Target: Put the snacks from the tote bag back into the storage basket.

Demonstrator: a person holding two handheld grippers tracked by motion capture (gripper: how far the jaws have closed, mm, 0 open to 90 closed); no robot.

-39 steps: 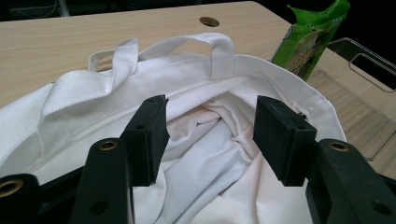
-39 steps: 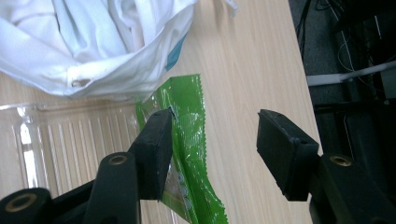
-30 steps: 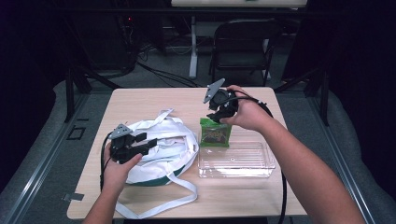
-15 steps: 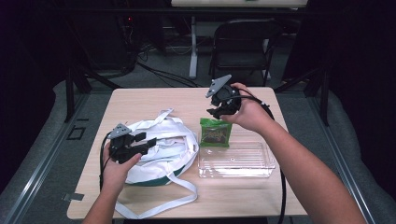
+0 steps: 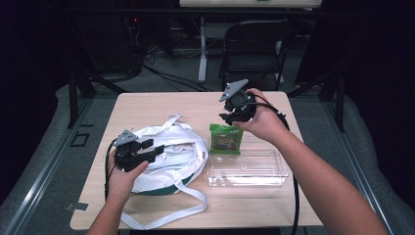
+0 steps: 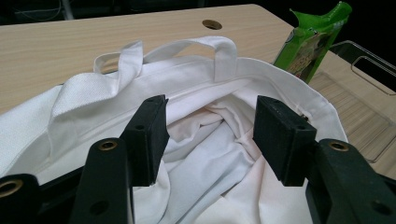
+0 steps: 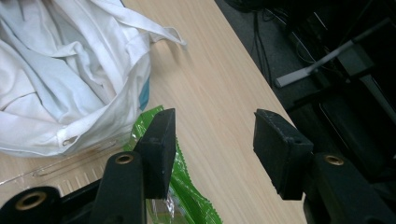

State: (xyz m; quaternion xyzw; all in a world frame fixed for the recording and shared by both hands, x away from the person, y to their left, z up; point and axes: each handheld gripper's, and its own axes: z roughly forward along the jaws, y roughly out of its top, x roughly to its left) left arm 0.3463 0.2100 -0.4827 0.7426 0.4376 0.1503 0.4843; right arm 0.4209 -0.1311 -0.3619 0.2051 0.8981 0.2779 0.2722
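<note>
A: Where is the white tote bag point(image 5: 169, 156)?

B: It lies slumped on the left half of the wooden table point(image 5: 156, 105), its mouth gaping toward the middle and its straps trailing to the near edge. In the left gripper view the rim arcs around both black jaws, with crumpled white lining between and beyond them.

A: And the left gripper point(image 5: 144, 152)?

B: It sits low at the bag's mouth, its jaws apart. The pads press on nothing; the cloth merely lies under and behind them.

A: What about the green snack packet point(image 5: 225, 138)?

B: It stands leaning on the far wall of the clear plastic bin point(image 5: 247, 169), just right of the bag. In the left gripper view its torn top pokes up beyond the bag's rim.

A: Does the right gripper point(image 5: 234, 116) have it?

B: No. The right gripper hangs just above and behind the packet, jaws wide and empty. In the right gripper view the packet lies under the left-hand jaw, with bare table between the pads.
</note>
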